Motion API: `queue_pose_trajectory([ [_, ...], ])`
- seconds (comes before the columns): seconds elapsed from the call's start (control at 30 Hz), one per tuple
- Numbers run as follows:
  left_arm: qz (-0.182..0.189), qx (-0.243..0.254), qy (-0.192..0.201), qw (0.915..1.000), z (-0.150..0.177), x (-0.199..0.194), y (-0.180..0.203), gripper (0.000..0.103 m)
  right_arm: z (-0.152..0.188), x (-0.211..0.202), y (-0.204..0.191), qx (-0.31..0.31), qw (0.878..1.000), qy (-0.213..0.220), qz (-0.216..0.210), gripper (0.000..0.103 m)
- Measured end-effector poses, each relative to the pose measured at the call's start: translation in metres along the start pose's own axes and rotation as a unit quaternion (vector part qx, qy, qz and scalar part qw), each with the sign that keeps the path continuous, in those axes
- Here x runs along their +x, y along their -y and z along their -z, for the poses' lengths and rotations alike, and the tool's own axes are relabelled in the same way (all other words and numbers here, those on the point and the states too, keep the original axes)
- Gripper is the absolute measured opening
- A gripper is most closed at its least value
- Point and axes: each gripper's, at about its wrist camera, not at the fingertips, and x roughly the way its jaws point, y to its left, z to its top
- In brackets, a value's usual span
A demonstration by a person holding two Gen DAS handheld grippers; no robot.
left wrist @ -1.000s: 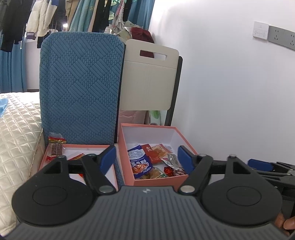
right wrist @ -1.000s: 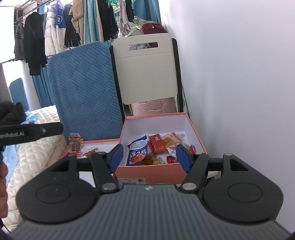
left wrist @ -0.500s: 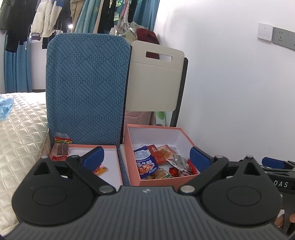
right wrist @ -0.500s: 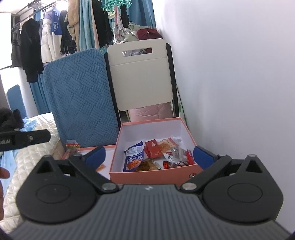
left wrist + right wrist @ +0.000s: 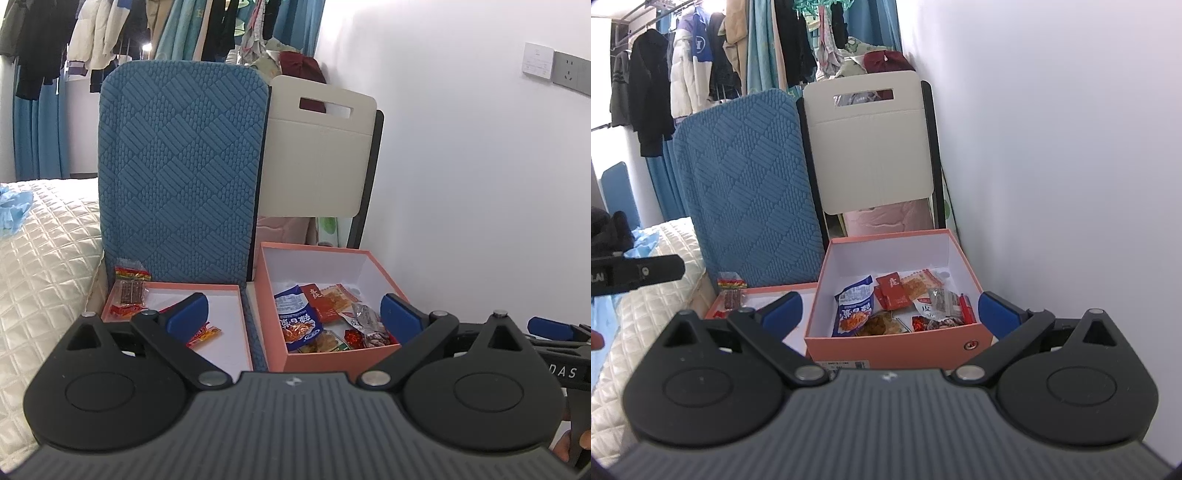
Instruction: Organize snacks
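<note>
**Salmon boxes, blue weave, bright wrappers**

Ahead of our spread jaws we see a salmon-pink box (image 5: 343, 356) with a white inside, holding a blue-and-white packet (image 5: 297, 317), a red packet (image 5: 321, 304) and an orange one (image 5: 338, 295). Past the left jaw lies a shallow lid (image 5: 225, 288) in the same pink with a white floor, bearing red-and-yellow wrappers (image 5: 129, 286). Behind stands a blue cushion (image 5: 181, 166) in a woven diamond pattern, beside a cream chair back (image 5: 317, 162). Our own pads are blue on black fingers (image 5: 783, 308). The quilt (image 5: 40, 266) to the left is cream, stitched in diamonds.
</note>
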Motion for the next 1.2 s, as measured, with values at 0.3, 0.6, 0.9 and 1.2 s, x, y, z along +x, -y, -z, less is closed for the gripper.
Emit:
queue_pose_trajectory([
  [0.3, -0.009, -0.010, -0.022, 0.9997, 0.0019, 0.0040, -0.0073, 0.101, 0.0003, 0.0019, -0.0020, -0.001, 1.000, -0.002, -0.005, 0.103],
  [0.6, -0.004, -0.003, -0.023, 0.9997, 0.0011, 0.0038, -0.0064, 0.101, -0.0005, 0.0039, -0.0035, -0.003, 1.000, -0.002, -0.005, 0.103],
  [0.9, 0.002, -0.006, -0.016, 0.9998, -0.0001, -0.0010, -0.0105, 0.101, -0.0019, 0.0026, -0.0056, -0.007, 1.000, -0.001, -0.001, 0.103],
  [1.2, 0.003, -0.001, -0.014, 0.9999, -0.0002, -0.0044, -0.0079, 0.101, -0.0036, 0.0015, -0.0082, -0.007, 1.000, 0.001, -0.002, 0.103],
])
